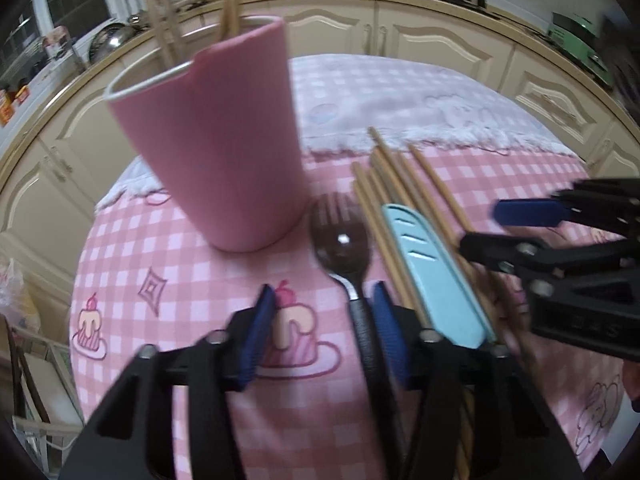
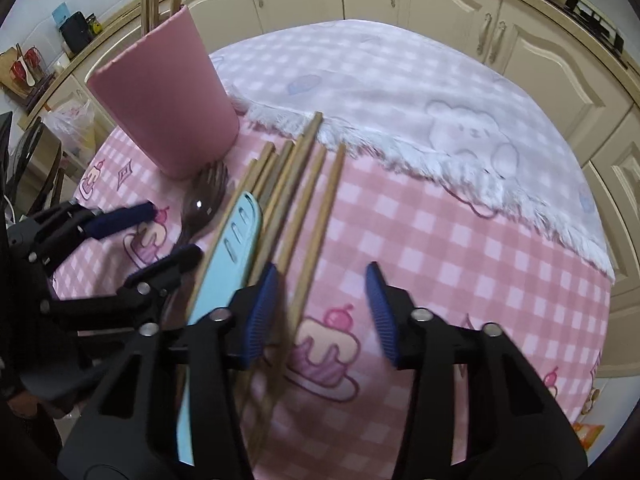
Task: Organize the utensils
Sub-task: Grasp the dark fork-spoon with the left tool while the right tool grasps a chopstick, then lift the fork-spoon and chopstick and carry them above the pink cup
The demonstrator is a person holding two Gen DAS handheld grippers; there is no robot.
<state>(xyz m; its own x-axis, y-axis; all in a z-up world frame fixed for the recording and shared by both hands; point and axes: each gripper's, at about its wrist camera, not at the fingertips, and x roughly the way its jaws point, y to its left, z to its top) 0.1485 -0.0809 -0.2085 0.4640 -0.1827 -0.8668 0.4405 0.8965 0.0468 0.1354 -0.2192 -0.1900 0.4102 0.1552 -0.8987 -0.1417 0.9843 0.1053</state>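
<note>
A pink cup [image 1: 224, 140] [image 2: 164, 96] stands at the far left of the table with several wooden chopsticks upright in it. To its right lie a metal fork [image 1: 340, 240] [image 2: 204, 200], a light blue slotted utensil [image 1: 432, 272] [image 2: 228, 248] and several loose chopsticks [image 1: 400, 184] [image 2: 296, 184]. My left gripper [image 1: 324, 332] [image 2: 152, 240] is open, with the fork's dark handle just inside its right pad and the left pad well clear of it. My right gripper [image 2: 320, 314] [image 1: 504, 230] is open over the chopsticks, and one chopstick runs between its pads close to the left one.
The round table wears a pink checked cloth [image 2: 440, 240] with cake prints. A white fringed cloth [image 2: 400, 92] covers its far part. Cream cabinets [image 1: 420, 36] curve behind the table, and a chair and a plastic bag [image 2: 76, 124] sit off its left edge.
</note>
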